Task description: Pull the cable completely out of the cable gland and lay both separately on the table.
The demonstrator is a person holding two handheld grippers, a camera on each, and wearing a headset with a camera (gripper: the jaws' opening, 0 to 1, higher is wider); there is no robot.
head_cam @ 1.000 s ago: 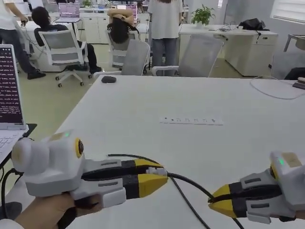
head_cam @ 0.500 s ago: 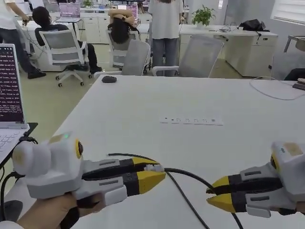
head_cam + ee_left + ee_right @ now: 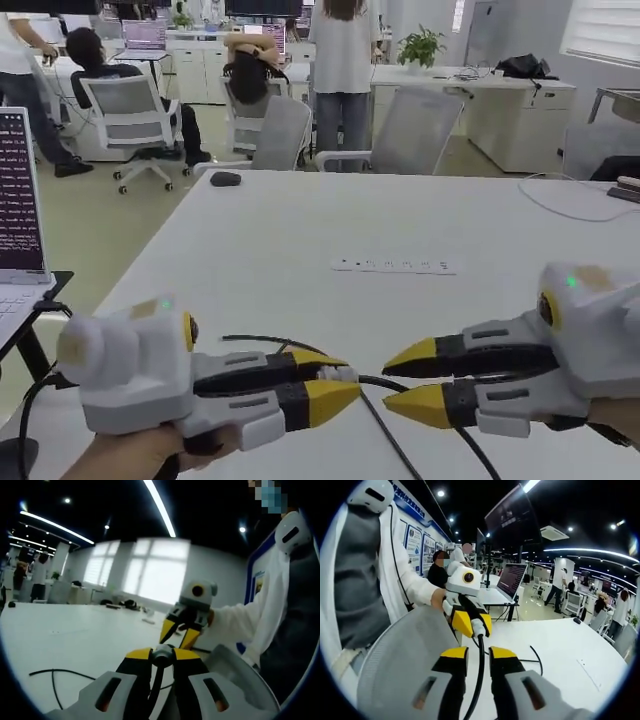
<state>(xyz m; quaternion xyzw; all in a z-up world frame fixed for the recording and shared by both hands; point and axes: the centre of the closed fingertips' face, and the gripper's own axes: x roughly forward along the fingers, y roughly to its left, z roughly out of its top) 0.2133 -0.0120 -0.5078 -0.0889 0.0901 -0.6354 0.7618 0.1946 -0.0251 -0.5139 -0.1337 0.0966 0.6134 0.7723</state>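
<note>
- Laptop (image 3: 18, 185), open, with a dark screen showing lines of text: is standing at the far left, beside the desk.
- Hand (image 3: 140, 452), the person's left: is wrapping the handle of the left gripper from below, at the near left corner.
- Mouse (image 3: 226, 179), small, black and oval: is lying near the far left corner of the desk, well apart from both grippers.
- Left gripper (image 3: 345, 374), white-bodied with black-and-yellow jaws: is pointing rightward over the near part of the desk, with its jaws closed on the cable gland.
- Cable gland (image 3: 321, 373), small, pale grey and round: is sitting pinched between the left jaw tips, with the cable entering it on the side facing the right gripper.
- Cable (image 3: 370, 381), black, round and flexible: is running from the gland rightward and passing between the right jaws. Further slack is lying on the desk, looping behind the left gripper and trailing toward the near edge.
- Right gripper (image 3: 388, 383), the same white, black and yellow build: is pointing leftward, its tips near the left jaw tips. Its jaws are parted and are straddling the cable, with a gap on either side in the right gripper view.
- Power strip (image 3: 393, 266), white, flat and oblong: is lying mid-desk beyond the grippers, well apart from them.
- Desk (image 3: 300, 230), broad, white and smooth-topped: is carrying the cable slack, the mouse and the power strip.
</note>
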